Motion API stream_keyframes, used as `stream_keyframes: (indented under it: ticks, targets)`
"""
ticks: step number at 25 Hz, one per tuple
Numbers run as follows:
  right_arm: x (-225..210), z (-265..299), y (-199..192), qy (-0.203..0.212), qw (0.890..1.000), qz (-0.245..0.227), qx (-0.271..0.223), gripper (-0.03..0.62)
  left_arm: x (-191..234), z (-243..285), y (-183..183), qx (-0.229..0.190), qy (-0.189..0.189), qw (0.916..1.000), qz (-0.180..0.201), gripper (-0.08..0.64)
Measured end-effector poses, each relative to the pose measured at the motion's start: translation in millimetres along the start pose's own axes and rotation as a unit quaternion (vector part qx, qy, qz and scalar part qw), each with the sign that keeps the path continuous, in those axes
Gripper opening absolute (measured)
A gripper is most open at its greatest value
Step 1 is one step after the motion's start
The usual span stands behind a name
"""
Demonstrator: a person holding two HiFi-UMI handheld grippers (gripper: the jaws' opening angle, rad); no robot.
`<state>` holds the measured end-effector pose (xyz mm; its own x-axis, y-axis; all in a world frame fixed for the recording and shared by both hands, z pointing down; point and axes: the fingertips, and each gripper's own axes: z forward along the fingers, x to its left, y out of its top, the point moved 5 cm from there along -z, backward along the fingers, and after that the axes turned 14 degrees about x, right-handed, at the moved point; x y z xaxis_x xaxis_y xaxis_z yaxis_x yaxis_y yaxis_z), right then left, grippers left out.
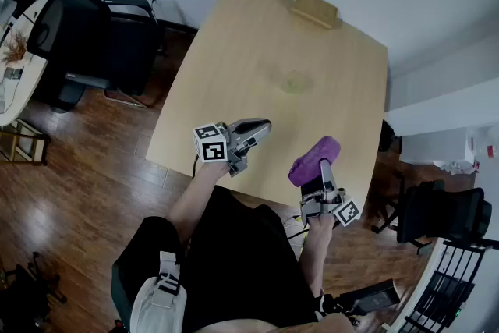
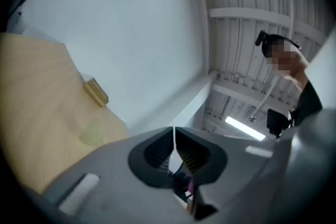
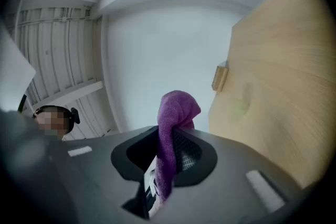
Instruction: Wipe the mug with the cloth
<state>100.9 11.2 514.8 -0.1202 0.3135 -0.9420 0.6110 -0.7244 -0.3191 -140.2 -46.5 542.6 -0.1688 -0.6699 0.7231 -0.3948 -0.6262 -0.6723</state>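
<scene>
1. My right gripper (image 3: 169, 134) is clamped on the purple cloth (image 3: 177, 107), which is bunched and pokes past the tips.
2. My left gripper (image 2: 174, 131) is fully closed, empty; both hover over the tabletop (image 1: 234, 51) near edge.
3. No mug in any view; only a wooden block (image 1: 315, 8), far edge.
4. I'd locate the mug, steady it with left, then wipe.

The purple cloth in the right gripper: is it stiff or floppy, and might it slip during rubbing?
Probably floppy: the purple cloth folds over above the right gripper and hangs limp between its jaws. Its fuzzy weave probably resists slipping, but only a narrow strip seems clamped, so rubbing might tug it loose.
</scene>
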Motion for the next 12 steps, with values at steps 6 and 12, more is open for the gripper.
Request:
stream_keyframes:
  ticks: [6, 12]
  targets:
    - [-22, 23, 8, -0.019, 1.0, 0.008, 0.0, 0.061, 63, 22, 19, 0.067, 0.059, 0.9952, 0.041, 0.049]
    - [-42, 34, 24, -0.017, 1.0, 0.022, 0.007, 0.061, 113, 55, 21, 0.157, 0.137, 0.9724, 0.105, 0.111]
